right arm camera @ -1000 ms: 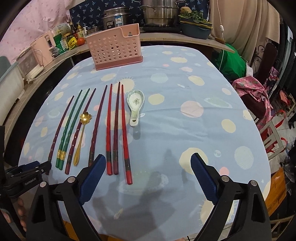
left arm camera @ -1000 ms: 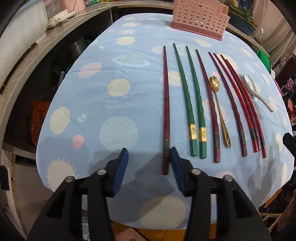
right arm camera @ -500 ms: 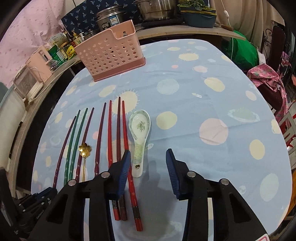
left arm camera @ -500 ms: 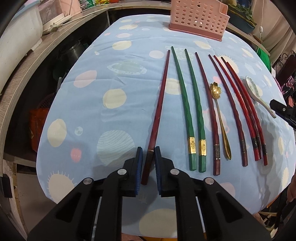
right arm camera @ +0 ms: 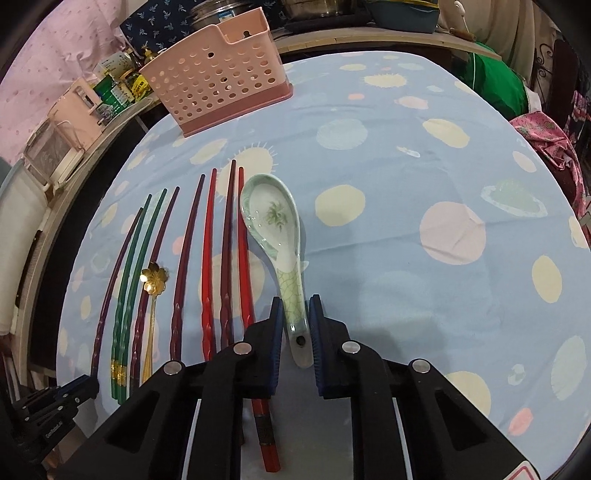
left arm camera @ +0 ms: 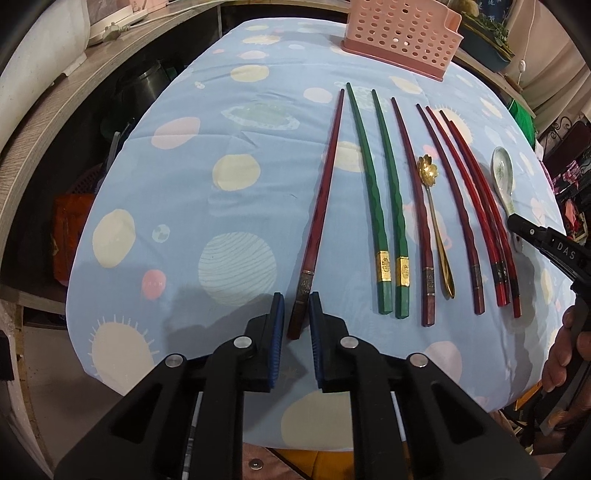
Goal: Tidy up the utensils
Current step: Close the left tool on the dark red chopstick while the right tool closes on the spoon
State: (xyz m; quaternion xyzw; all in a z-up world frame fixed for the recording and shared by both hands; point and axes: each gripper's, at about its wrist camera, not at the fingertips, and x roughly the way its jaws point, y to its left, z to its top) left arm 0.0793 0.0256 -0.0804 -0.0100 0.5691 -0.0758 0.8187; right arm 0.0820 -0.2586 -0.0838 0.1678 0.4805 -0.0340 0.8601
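Observation:
My left gripper (left arm camera: 296,314) is shut on the butt end of the leftmost dark red chopstick (left arm camera: 320,195), which slants away from the row. Beside it lie two green chopsticks (left arm camera: 376,206), several red chopsticks (left arm camera: 476,199) and a gold flower spoon (left arm camera: 430,184). My right gripper (right arm camera: 296,317) is shut on the handle of the green-white ceramic spoon (right arm camera: 273,221), which lies bowl-up on the cloth right of the chopsticks (right arm camera: 225,251). The pink perforated utensil basket (right arm camera: 218,85) stands at the far edge of the table and also shows in the left wrist view (left arm camera: 402,33).
The round table has a blue spotted cloth (right arm camera: 424,221). A wooden shelf (left arm camera: 74,85) curves along the left with a dark gap below. Pots and bottles stand behind the basket. A chair with pink cloth (right arm camera: 554,136) is at the right.
My left gripper closed on the leftmost chopstick's end and swung it aslant. My right gripper moved forward to the ceramic spoon and closed on its handle.

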